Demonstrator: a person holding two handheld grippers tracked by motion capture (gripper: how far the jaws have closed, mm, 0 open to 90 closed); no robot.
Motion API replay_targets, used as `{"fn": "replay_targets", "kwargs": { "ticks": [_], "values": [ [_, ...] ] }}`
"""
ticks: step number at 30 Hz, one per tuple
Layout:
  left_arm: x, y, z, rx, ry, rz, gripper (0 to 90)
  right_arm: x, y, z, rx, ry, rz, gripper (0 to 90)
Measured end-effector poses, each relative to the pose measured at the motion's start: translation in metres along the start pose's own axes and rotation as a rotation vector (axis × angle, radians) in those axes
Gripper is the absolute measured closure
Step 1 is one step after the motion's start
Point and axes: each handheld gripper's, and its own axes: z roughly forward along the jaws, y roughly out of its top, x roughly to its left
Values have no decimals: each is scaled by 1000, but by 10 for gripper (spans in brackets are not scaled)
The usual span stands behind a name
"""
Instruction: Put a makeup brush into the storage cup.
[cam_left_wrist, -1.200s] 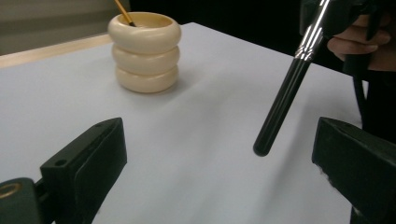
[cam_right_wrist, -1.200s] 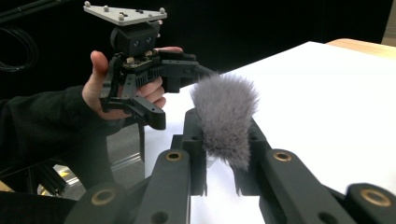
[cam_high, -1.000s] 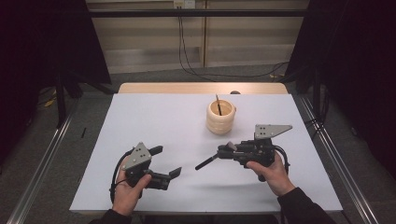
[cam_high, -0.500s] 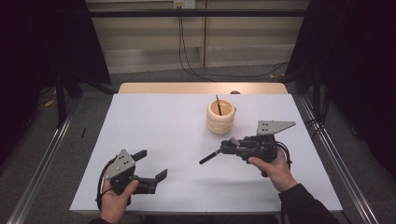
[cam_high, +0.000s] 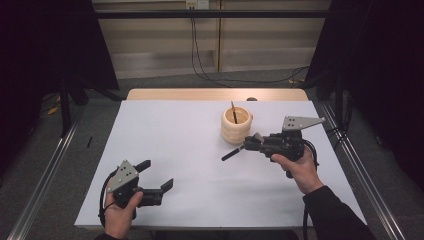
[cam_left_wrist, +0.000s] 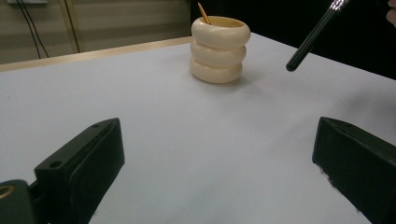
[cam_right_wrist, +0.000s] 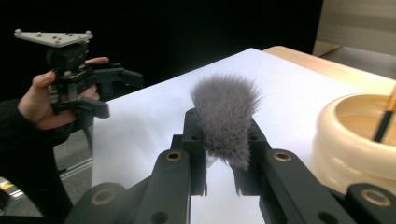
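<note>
While right gripper (cam_high: 252, 141) fingers clamp makeup brush (cam_high: 233, 152) near bristles, handle juts lower left, beside ribbed cream holder (cam_high: 236, 125) at frame centre, likely for insertion; left gripper (cam_high: 156, 183) fingers wide, idle low over desk (cam_high: 200, 190).

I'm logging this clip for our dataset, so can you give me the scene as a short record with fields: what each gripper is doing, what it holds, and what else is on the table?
surface: white table
right gripper: shut on the makeup brush, held above the table beside the holder
brush pose: grey bristles between the fingers, black handle end pointing towards the person's left
left gripper: open, holding nothing, near the table's front left corner
holder: cream ringed holder, upright, right of centre
holder contents: one thin stick leaning inside
</note>
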Motion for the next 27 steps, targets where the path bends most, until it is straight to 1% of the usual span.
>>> {"fn": "replay_targets", "kwargs": {
  "ticks": [2, 3, 4, 5, 13, 15, 16, 17, 18, 22, 24, 26, 27],
  "values": [
    [0, -1, 0, 4, -3, 6, 22, -2, 4, -2, -3, -9, 3, 775],
    [-1, -2, 0, 9, 3, 5, 23, -4, 6, -3, -3, -9, 0, 774],
    [-1, -2, 0, 9, 2, 4, 26, -5, 7, -3, -1, -18, 1, 774],
    [0, -2, 0, 10, -7, 7, 27, -6, 8, -3, 1, -19, 6, 774],
    [0, -3, 0, 11, -8, 11, 27, -18, 19, -3, 2, -69, 13, 775],
    [-1, -3, -1, 10, -5, 8, 27, -20, 23, -4, -3, -72, 13, 775],
    [-1, -3, -1, 11, -6, 10, 27, -21, 25, -5, -4, -82, 12, 775],
    [-1, -3, -1, 9, -18, 8, 27, -22, 28, -6, -6, -89, 11, 775],
    [-1, -2, -1, 11, -12, 8, 27, -23, 30, -7, -8, -93, 8, 774],
    [-2, -2, -1, 11, -10, 8, 25, -28, 39, -13, -16, -125, 5, 774],
    [-1, -2, -2, 13, -8, 12, 24, -32, 41, -14, -13, -133, 17, 774],
    [-2, -2, -1, 15, -11, 9, 24, -37, 42, -15, -1, -159, 23, 774],
    [-2, -2, -1, 14, -8, 9, 24, -39, 42, -15, -3, -161, 27, 774]
  ]
}}
